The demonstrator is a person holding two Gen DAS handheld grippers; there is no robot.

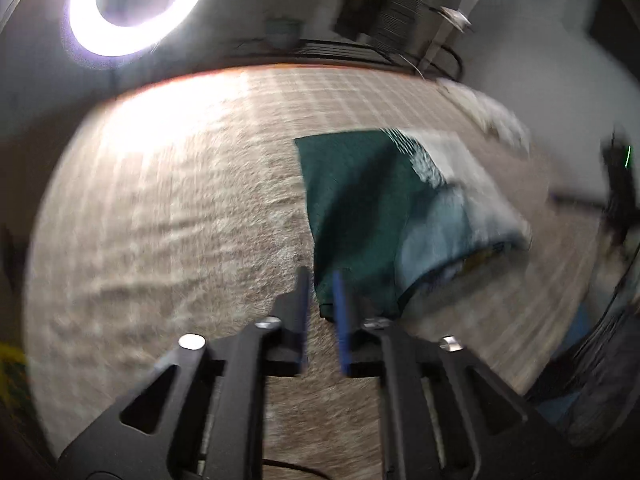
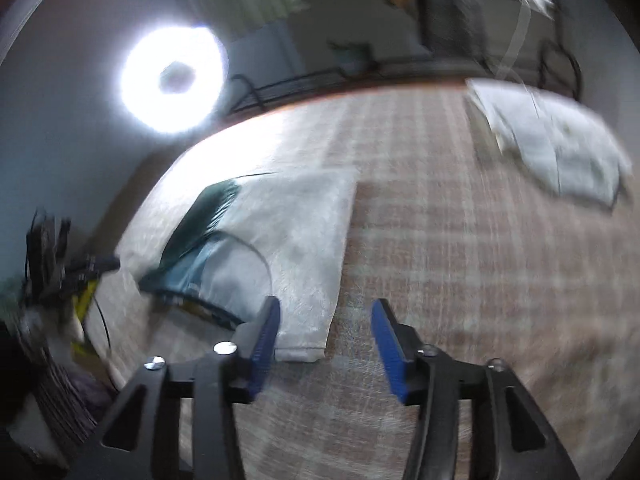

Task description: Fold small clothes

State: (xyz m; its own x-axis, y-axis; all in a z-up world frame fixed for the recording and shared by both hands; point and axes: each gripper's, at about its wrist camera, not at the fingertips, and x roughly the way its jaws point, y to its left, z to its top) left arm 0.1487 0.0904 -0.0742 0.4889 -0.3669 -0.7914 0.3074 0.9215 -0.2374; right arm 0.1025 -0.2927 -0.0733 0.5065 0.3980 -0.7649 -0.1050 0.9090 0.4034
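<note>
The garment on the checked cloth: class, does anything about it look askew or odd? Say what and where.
The green and white garment lies partly folded. Its near end bulges up in a loose roll instead of lying flat, so that fold looks untidy. The left tongs are nearly closed at its near green edge; the right tongs are open, holding nothing. Both views are blurred.

Ring light (image 1: 138, 8) glaring beyond plaid tablecloth (image 1: 180, 208); black cables (image 2: 256, 92) behind.

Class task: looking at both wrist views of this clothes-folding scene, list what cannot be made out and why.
- Green and white garment: motion blur hides its type, left view.
- Left gripper: whether it touches the garment is unclear.
- Folded white cloth: blurred, right view.
- Shelf items: blurred, cut off by the top edge.
</note>
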